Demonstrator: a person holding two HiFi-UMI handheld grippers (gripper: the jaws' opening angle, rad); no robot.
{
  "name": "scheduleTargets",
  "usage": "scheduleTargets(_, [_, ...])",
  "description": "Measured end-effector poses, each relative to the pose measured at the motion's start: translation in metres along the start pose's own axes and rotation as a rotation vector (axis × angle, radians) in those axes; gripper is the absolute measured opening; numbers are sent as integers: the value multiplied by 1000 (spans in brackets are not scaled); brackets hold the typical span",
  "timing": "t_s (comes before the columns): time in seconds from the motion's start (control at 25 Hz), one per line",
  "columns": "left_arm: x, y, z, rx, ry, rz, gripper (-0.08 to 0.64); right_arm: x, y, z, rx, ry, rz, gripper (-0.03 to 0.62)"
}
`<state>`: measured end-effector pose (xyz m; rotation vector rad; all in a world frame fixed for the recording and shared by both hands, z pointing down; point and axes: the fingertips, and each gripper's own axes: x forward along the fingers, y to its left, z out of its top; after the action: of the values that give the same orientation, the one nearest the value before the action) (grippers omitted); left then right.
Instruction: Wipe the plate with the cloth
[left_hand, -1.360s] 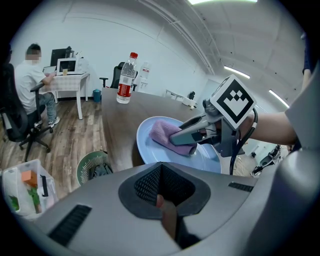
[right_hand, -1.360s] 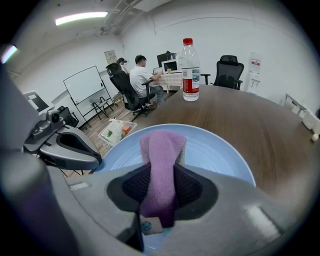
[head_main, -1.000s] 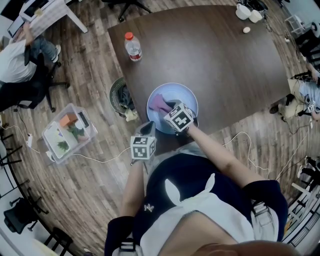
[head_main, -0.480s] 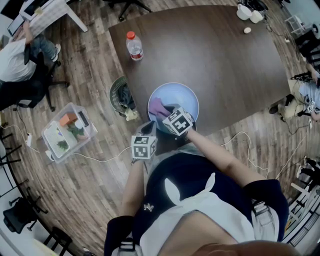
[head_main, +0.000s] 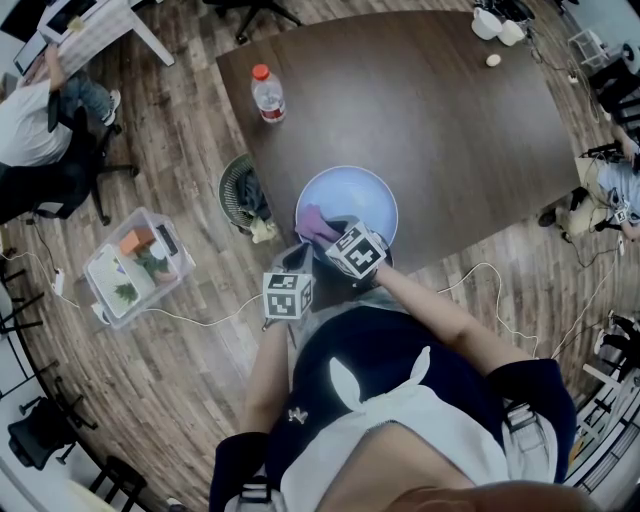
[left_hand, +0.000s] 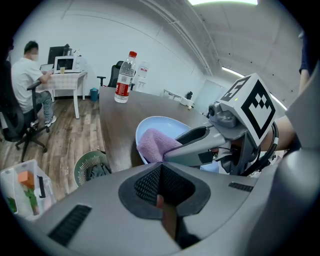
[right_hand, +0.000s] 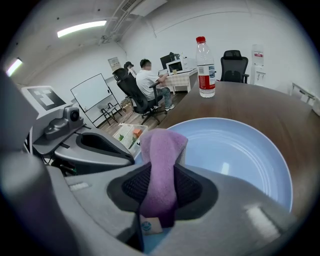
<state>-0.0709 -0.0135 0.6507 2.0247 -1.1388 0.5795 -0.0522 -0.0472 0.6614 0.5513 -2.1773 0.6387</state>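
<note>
Head view, read left to right.

- Clear storage bin (head_main: 135, 265) sat on the floor, well left of the left fingers. Its contents were too small to name.
- Round basket (head_main: 240, 192) stood on the floor beside the table (head_main: 450, 130) edge, ahead and left of the left fingers. Its dark contents could not be made out.
- Water bottle (head_main: 266, 93) stood upright on the table, well ahead of both sets of fingers.

Left gripper (left_hand: 160, 170): the fingers were clenched, pads met along one seam, and nothing showed between them. The near rim of the plate (right_hand: 240, 155) ran behind their tips, so contact with it could not be judged.

Cloth (right_hand: 162, 150), purple, was pinched between the fingers of the right gripper (right_hand: 159, 176). Its free end folded out past the tips over the plate's left part. A small tag showed at its rear end, print unreadable.

The plate, pale blue, sat on the table by the near edge, spreading ahead and right of the right fingers. Its nearest part was hidden under the gripper body. The right fingers lay just right of the left fingers.
</note>
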Motion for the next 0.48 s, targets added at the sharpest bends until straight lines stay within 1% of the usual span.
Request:
scheduleTargets(0.28, [-1,0,0,1,-2,-1,5,-2,9,-1,-69,36,21,127])
scheduleTargets(0.48, [-1,-3,1,12,1,2,5,-4,2,-3,-80,39,40,127])
